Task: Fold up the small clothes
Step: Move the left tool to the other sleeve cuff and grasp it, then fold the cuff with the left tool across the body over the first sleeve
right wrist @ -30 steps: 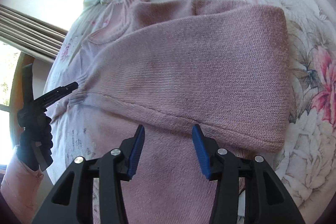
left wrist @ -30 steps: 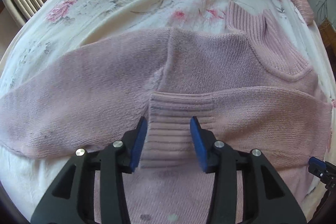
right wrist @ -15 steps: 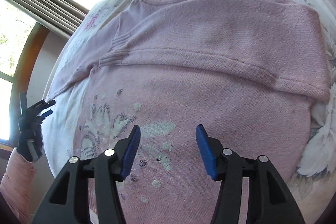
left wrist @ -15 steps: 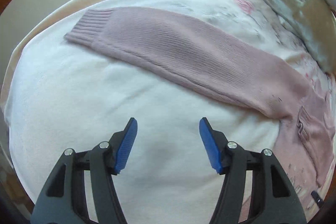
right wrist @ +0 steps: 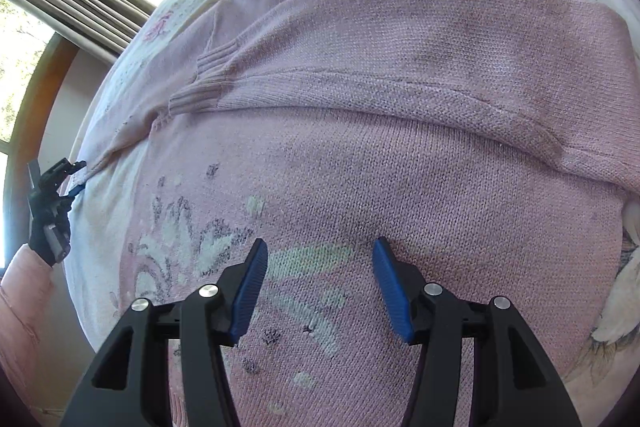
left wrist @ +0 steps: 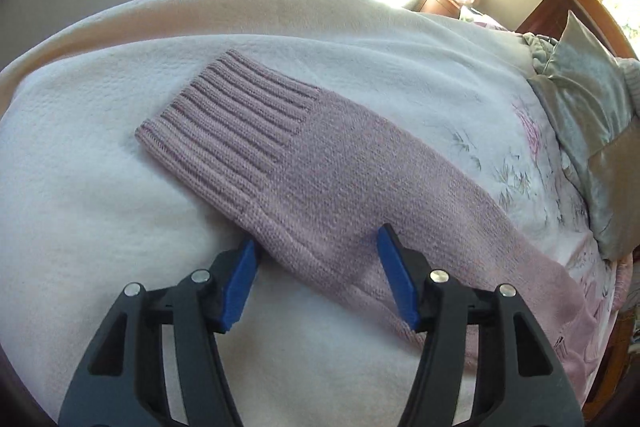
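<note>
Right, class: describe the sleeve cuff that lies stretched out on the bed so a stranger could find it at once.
Start at the white bedspread and follow the pink sweater's outstretched sleeve away from the body to its free end. The cuff there is ribbed in deep lengthwise ridges, unlike the fine flat knit beside it.

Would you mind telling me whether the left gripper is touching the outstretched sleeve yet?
Cannot tell. In the left wrist view the open left gripper straddles the outstretched sleeve, but neither contact nor a gap shows plainly.

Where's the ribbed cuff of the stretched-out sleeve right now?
In the left wrist view the ribbed cuff lies flat on the white blanket, up and left of the open left gripper, far from the grey pillow.
</note>
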`<state>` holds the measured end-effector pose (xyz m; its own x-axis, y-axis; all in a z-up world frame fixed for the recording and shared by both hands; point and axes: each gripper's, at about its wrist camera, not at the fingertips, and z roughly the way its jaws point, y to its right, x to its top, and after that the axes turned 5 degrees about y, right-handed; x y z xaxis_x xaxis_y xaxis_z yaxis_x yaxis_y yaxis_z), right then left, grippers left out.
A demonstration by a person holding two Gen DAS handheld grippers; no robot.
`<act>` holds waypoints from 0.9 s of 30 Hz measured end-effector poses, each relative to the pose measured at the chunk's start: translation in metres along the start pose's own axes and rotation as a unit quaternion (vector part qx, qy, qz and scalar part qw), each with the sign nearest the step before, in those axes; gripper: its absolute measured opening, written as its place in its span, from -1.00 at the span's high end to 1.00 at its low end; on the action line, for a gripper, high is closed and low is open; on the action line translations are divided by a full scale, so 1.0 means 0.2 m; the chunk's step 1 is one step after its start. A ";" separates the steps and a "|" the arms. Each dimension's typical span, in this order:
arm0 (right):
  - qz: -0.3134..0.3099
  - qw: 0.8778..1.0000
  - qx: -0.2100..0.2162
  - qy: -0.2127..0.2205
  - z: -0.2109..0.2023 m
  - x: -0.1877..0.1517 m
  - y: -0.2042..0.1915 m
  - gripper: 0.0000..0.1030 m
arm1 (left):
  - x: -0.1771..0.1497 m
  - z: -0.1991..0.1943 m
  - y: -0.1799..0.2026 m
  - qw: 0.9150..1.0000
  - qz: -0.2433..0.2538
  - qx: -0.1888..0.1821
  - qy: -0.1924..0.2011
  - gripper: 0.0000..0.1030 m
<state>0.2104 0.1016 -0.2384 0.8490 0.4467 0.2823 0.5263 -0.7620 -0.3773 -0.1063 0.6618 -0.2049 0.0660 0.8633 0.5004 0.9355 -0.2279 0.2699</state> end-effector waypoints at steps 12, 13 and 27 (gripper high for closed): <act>-0.002 1.000 -0.005 0.001 -0.02 -0.01 -0.01 -0.08 | 0.03 -0.20 0.28 0.996 0.065 -0.034 0.055 0.82; -0.002 1.000 -0.005 0.002 -0.03 -0.01 0.00 -0.08 | 0.01 -0.24 0.35 0.994 0.078 -0.047 0.060 0.82; -0.003 0.999 -0.009 0.047 -0.29 -0.02 0.12 -0.08 | -0.67 -0.58 1.38 0.943 0.237 -0.232 0.012 0.83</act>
<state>0.2169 0.0540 -0.1978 0.8370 0.4063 0.3664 0.5302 -0.7678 -0.3597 0.1032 0.4309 -0.1028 0.4259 0.6061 0.6717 0.5503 -0.7629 0.3395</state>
